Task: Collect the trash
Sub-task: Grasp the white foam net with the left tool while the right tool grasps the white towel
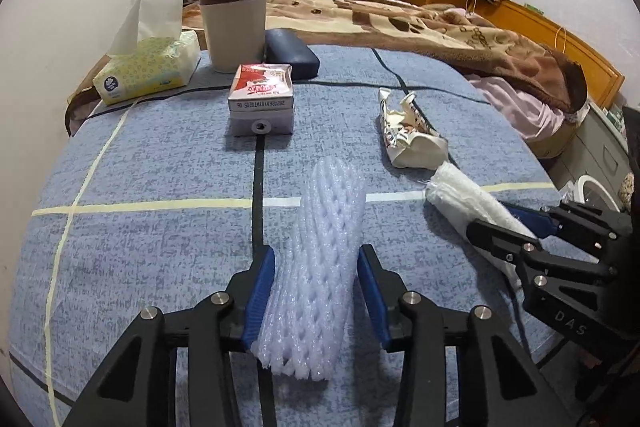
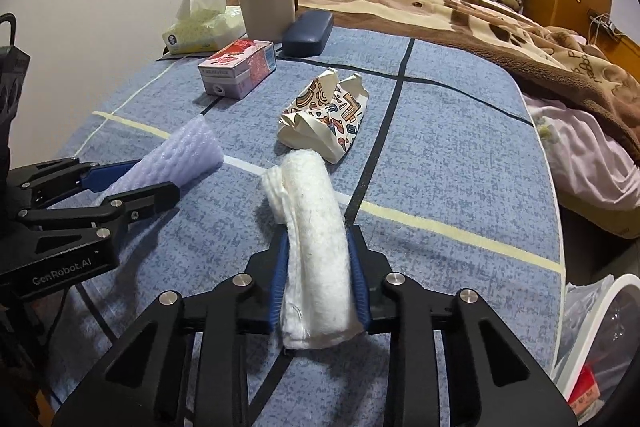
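Left gripper grasps the foam net between its pads; right gripper clamps the white cloth; crumpled cup lies farther off.

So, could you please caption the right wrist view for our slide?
Right claw shut on a white tissue wad; crumpled paper cup lies beyond.

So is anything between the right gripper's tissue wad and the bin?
Nothing visible. The right gripper pinches the tissue wad; the white-rimmed bin sits past the bed edge, lower right, with only bare bedspread between.
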Motion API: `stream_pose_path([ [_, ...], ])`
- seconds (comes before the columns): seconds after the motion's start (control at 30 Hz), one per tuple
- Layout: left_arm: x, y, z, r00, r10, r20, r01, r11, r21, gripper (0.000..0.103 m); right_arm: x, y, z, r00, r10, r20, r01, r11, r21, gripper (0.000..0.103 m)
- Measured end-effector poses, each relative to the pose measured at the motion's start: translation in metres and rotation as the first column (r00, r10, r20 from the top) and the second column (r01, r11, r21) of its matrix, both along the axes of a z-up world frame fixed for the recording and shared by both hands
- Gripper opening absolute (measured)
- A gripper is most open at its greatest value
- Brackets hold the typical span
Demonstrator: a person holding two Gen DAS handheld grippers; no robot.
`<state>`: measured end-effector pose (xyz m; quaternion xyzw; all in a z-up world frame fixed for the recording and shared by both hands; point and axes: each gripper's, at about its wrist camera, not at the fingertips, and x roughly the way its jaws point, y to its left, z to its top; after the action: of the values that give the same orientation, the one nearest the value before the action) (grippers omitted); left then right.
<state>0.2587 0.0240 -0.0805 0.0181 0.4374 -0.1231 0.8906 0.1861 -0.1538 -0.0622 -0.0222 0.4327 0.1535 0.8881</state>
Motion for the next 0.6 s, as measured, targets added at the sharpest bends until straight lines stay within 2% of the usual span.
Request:
stream_pose_path([
  [0.17, -0.008, -0.001, 0.007, 1.0, 0.01, 0.025, -0.009, 1.0, -0.013, 0.043, -0.003, -0.002, 0.003, 1.0, -0.015, 0.009, 0.015, 1.0, 0.016, 0.026],
  [0.27, -0.01, -0.001, 0.006, 1.0, 0.022, 0.02, -0.022, 1.0, -0.014, 0.037, -0.007, -0.005, 0.006, 0.999, -0.034, 0.02, 0.033, 0.999, 0.025, 0.026],
  [0.43, -0.015, 0.002, 0.007, 0.999, 0.028, 0.018, -0.027, 0.999, -0.034, 0.037, -0.014, -0.009, 0.012, 0.998, -0.049, 0.039, 0.047, 0.998, 0.042, 0.026],
  [0.47, -0.014, 0.002, 0.006, 0.999, 0.04, 0.011, -0.04, 0.999, -0.021, 0.037, -0.014, -0.009, 0.012, 0.998, -0.051, 0.039, 0.049, 0.998, 0.046, 0.026],
  [0.53, -0.015, -0.002, 0.006, 0.998, 0.047, 0.047, -0.049, 0.998, 0.027, 0.038, -0.015, -0.01, 0.012, 0.998, -0.051, 0.041, 0.049, 0.997, 0.051, 0.026],
  [0.6, -0.013, -0.003, 0.007, 0.998, 0.038, 0.043, -0.039, 0.999, 0.01, 0.038, -0.015, -0.011, 0.01, 0.998, -0.057, 0.037, 0.055, 0.997, 0.05, 0.026],
])
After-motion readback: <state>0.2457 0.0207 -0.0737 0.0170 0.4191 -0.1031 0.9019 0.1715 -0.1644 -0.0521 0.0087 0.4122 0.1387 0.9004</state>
